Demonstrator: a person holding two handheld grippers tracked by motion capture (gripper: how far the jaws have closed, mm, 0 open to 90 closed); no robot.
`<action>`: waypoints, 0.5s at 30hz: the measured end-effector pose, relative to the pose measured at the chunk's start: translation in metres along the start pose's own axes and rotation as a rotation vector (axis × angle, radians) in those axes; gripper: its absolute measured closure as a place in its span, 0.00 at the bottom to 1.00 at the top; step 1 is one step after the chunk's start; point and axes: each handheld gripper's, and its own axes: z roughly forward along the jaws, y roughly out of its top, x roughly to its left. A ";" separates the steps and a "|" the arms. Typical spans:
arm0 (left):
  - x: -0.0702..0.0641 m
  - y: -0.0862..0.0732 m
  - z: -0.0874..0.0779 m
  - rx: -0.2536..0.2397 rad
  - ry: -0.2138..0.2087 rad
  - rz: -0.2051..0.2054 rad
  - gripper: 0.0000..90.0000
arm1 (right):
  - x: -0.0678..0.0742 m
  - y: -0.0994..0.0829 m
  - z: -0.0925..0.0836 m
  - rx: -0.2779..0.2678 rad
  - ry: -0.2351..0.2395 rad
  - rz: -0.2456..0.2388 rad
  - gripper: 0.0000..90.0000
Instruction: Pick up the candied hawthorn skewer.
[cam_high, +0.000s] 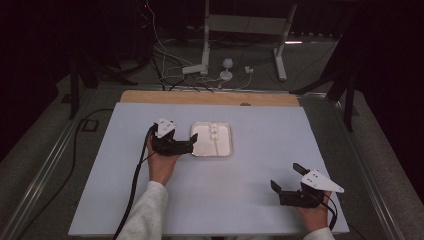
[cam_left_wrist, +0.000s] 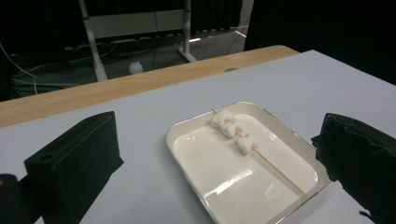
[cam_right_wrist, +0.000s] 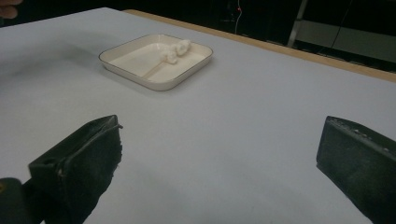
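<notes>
While both grippers sit low over the tabletop, status per item:

left gripper (cam_high: 192, 146): jaws spread wide, nothing between the pads; in the high view the jaw tips sit at the near-left edge of the tray, contact can't be told.
left hand (cam_high: 162, 165): wrapped round the gripper body, pale sleeve (cam_high: 145, 212) trailing back behind the jaws.
tray (cam_left_wrist: 187, 128): cream, square with rounded corners and a thin metallic rim; in the left gripper view it lies just ahead of the jaws, centred in the gap between them, its near corner reaching down between the pads.
skewer (cam_left_wrist: 275, 169): thin wooden stick lying flat inside the tray, running from the far end of the tray toward the right-hand jaw.
marshmallow pieces (cam_left_wrist: 231, 128): three white lumps threaded on the far half of the skewer, close together, farther from the jaws than the bare stick end.
right gripper (cam_high: 286, 179): jaws spread wide, holding nothing, only bare tabletop between them.
tray from right gripper view (cam_right_wrist: 154, 80): well ahead of the jaws, off toward the left-hand jaw's side, well apart from both pads.
tabletop (cam_high: 250, 190): pale grey-blue sheet under both jaw pairs, wooden strip (cam_high: 210, 98) along the far edge beyond the tray.
</notes>
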 end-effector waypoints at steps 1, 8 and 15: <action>-0.001 -0.001 0.002 0.002 -0.001 -0.002 0.01 | 0.000 0.000 0.000 0.000 0.000 0.000 0.00; -0.007 -0.005 0.018 0.014 -0.005 -0.012 0.01 | 0.000 0.000 0.000 0.002 -0.001 -0.002 0.00; -0.014 -0.009 0.033 0.028 -0.004 -0.019 0.01 | 0.001 0.000 0.000 0.004 -0.002 -0.006 0.00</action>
